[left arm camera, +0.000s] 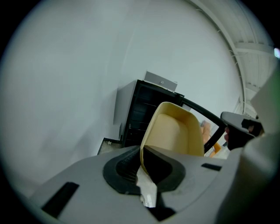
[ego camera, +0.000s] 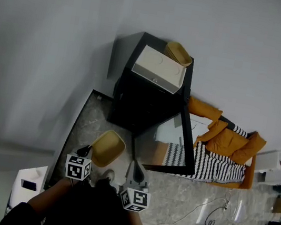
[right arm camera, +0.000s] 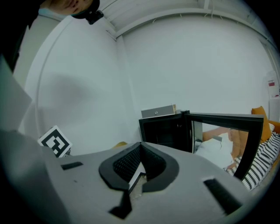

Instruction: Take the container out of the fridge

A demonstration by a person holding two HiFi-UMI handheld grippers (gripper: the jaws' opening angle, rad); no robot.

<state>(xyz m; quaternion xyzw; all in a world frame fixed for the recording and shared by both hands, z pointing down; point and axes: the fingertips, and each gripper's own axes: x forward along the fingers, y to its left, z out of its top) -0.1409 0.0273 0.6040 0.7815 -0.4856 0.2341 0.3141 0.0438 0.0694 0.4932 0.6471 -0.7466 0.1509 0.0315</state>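
A tan, empty oval container (ego camera: pixel 108 148) hangs in front of the black fridge (ego camera: pixel 144 107), outside it. My left gripper (ego camera: pixel 88 152) is shut on the container's near rim. In the left gripper view the pads (left arm camera: pixel 127 168) pinch that rim, and the container (left arm camera: pixel 175 131) tilts up beyond them with the fridge (left arm camera: pixel 140 111) behind. My right gripper (ego camera: pixel 136 170) hovers just right of the container, shut with nothing in it. In the right gripper view its jaws (right arm camera: pixel 141 145) meet, facing the open fridge (right arm camera: pixel 168 131), whose glass door (right arm camera: pixel 223 131) swings out to the right.
On top of the fridge sit a white box (ego camera: pixel 158 68) and a second tan container (ego camera: pixel 178 53). The open door (ego camera: pixel 174 147) juts toward me. An orange jacket and a striped cloth (ego camera: pixel 220 163) lie to the right, with cables (ego camera: pixel 208 217) on the floor.
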